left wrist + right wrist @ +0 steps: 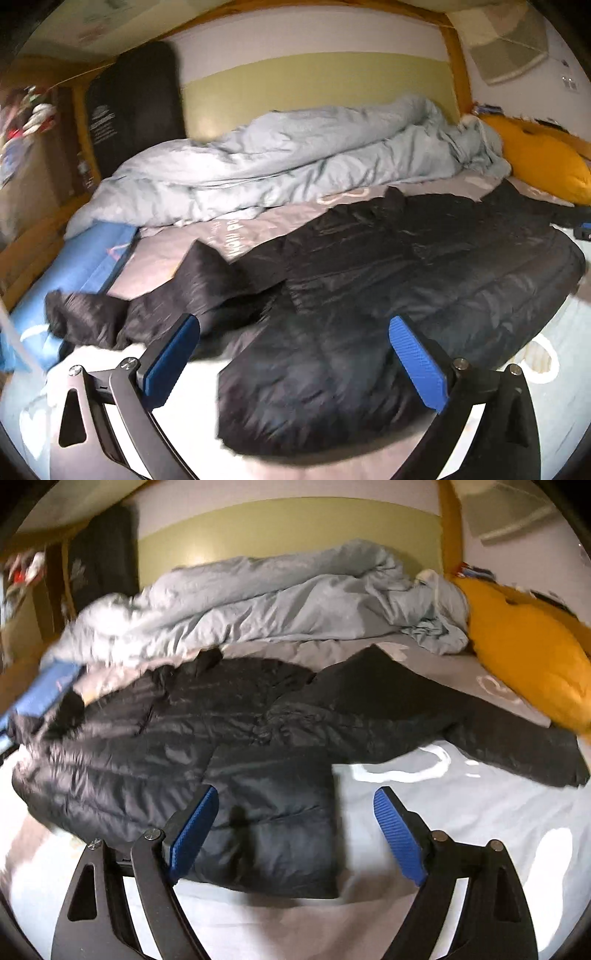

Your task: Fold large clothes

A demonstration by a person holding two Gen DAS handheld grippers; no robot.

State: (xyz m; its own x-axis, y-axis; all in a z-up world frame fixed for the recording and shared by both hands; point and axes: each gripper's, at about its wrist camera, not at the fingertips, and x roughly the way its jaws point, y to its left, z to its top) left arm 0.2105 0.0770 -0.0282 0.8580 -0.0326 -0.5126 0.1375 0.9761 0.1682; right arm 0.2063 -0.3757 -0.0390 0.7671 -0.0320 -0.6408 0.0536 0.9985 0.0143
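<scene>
Both grippers, our left gripper [294, 332] and right gripper [295, 805], hang with blue-padded jaws spread wide apart, holding nothing. Ahead of each, toward twelve o'clock, we see the black quilted puffer jacket [388, 266] [207, 738] spread across the bed [461, 812]. Behind it, a crumpled pale blue duvet [258, 158] lies, with a mustard-yellow pillow [524, 646] at two o'clock.

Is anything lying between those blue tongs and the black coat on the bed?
Nothing visible. Both the left tongs and the right tongs hang open right over the black coat, with no other thing between. The blue duvet and yellow pillow lie behind it.
</scene>
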